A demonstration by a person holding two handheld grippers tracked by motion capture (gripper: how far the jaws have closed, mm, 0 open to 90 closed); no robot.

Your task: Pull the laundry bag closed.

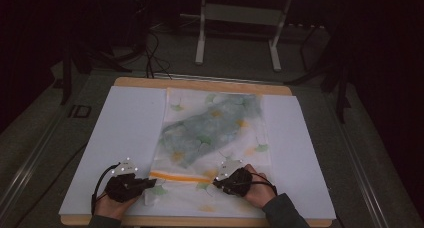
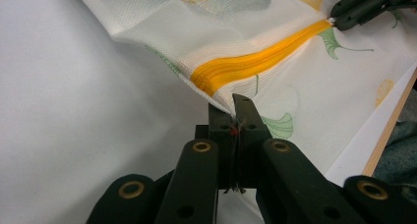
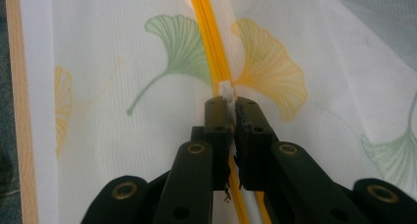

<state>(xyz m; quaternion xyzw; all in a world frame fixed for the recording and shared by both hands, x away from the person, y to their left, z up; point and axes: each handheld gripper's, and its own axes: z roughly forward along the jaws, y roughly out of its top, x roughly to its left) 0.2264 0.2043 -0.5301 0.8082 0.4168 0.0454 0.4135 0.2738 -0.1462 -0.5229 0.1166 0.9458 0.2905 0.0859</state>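
Note:
A white mesh bag (image 1: 215,133) printed with ginkgo leaves lies flat on the white board, with a grey-green cloth inside it. Its orange zipper (image 1: 180,177) runs across the near end. My left gripper (image 1: 152,182) is shut on the bag's fabric at the zipper's left end; in the left gripper view the closed jaws (image 2: 236,111) pinch the mesh just below the zipper (image 2: 246,67). My right gripper (image 1: 215,183) is shut at the zipper's right end. In the right gripper view its jaws (image 3: 231,106) close on the small white zipper pull (image 3: 226,91). The right gripper (image 2: 339,17) also appears far off in the left gripper view.
The white board (image 1: 120,128) rests on a wooden tabletop (image 1: 200,83) whose edge shows at the front and back. A white desk frame (image 1: 240,18) stands on the dark floor beyond, with cables (image 1: 155,53) to its left.

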